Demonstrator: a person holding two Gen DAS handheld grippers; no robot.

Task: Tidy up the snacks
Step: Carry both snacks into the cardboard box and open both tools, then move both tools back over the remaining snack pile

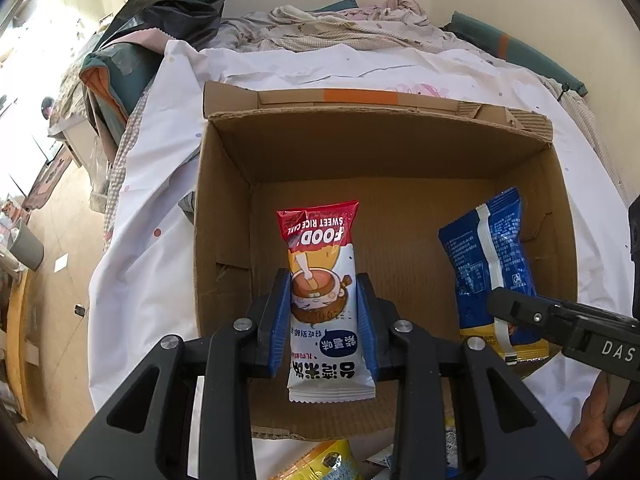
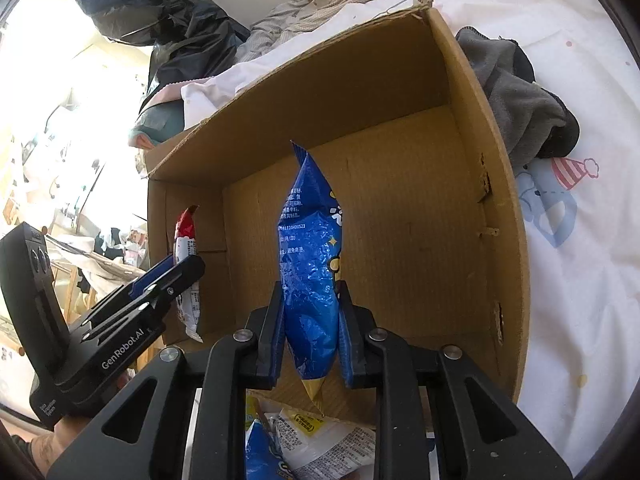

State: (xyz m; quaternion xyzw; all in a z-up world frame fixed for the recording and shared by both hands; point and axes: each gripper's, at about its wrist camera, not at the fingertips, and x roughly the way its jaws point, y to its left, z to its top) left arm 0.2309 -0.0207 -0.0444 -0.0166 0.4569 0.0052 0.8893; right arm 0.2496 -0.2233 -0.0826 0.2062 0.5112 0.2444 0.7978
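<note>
My left gripper (image 1: 324, 312) pinched the rice cake packet (image 1: 322, 280) between its 2 blue pads, and my right gripper (image 2: 310, 320) squeezed the blue snack bag (image 2: 312, 264) the same way. Both hung over the open cardboard box (image 1: 224, 184), whose floor lay bare. Beyond it spread the white sheet (image 1: 280, 64).

Both claws (image 1: 324, 312) (image 2: 310, 320) clamped, angled downward

1. Left gripper (image 1: 324, 316): black angular arms with triangular cutouts, silver round screws, blue finger pads (image 1: 280, 320).
2. Right gripper (image 2: 310, 332): the same black build.
3. White "GenRobot.AI" lettering shows at lower left.
</note>
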